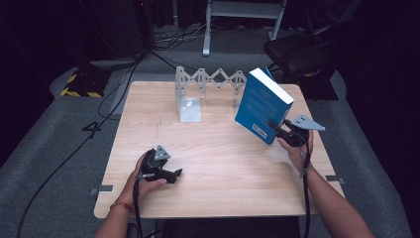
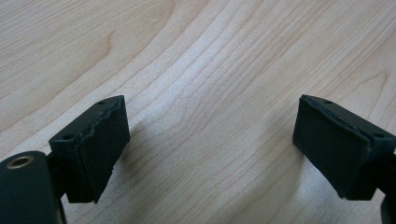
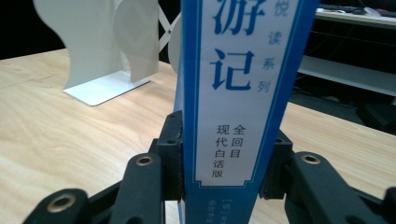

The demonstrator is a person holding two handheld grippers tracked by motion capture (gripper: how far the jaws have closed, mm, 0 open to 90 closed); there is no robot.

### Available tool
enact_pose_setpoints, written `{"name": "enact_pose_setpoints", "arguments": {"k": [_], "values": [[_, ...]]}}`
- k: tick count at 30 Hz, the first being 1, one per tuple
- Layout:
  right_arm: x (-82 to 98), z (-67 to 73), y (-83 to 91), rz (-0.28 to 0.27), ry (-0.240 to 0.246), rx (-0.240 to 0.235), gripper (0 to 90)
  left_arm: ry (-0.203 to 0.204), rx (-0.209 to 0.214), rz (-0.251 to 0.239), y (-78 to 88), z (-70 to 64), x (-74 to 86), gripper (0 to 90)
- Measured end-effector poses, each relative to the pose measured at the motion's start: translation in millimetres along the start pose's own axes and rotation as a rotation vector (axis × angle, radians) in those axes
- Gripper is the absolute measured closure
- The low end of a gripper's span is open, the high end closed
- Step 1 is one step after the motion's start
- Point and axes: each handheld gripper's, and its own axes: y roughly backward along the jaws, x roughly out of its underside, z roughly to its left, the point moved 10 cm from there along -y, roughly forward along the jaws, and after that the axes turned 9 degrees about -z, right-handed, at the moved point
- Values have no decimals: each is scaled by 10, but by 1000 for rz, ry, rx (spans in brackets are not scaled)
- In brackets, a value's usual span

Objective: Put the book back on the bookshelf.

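Right tongs point(image 1: 275, 128): clamped on the lower corner of the blue book point(image 1: 262, 105); in the right gripper view the pads point(image 3: 173, 154) press both covers with the spine point(image 3: 233, 93) facing the camera. The grip sits low, probably so the rest of the book stays free to slide between other things.

Left tongs point(image 1: 177, 173): spread wide with nothing between them; in the left gripper view the two pads point(image 2: 95, 149) hang just over bare wood. They lie low near the bench's front left, seemingly parked out of the way while the other hand works.

Blue book: lifted off the bench point(image 1: 208, 163), tilted with its top leaning toward the far side, above the right half of the bench and just in front of the rack's right end.

White rack point(image 1: 210, 78): an expanding zigzag bookend set along the far edge, with an upright plate and foot point(image 1: 190, 109) at its left end. It stands ready to take books upright.

Step in hand: judging by the lift and tilt, the book is being carried toward the rack to be stood in it; it is not yet in place.
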Motion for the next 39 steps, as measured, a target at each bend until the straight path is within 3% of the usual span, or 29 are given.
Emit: {"name": "enact_pose_setpoints", "arguments": {"k": [5,8,10,15,21,30,35,39], "values": [[-32,39,-134,-1,-3,74,619,5,3,-1,-2,-6,1,112],[-34,59,-181,-20,-24,156,619,2,4,4,3,-6,3,113],[-40,81,-197,-13,-18,174,619,4,5,2,1,-9,2,115],[-53,105,-232,-16,10,195,619,1,9,3,0,-11,1,112],[-78,120,-369,-22,9,220,619,0,10,2,-1,-13,0,113],[-129,76,-560,-47,-37,262,619,-7,16,3,0,-21,0,113],[-124,79,-557,-52,-34,238,618,-7,19,1,0,-31,0,115],[-79,74,-465,-47,-17,190,616,-11,21,1,0,-33,0,118]]}}
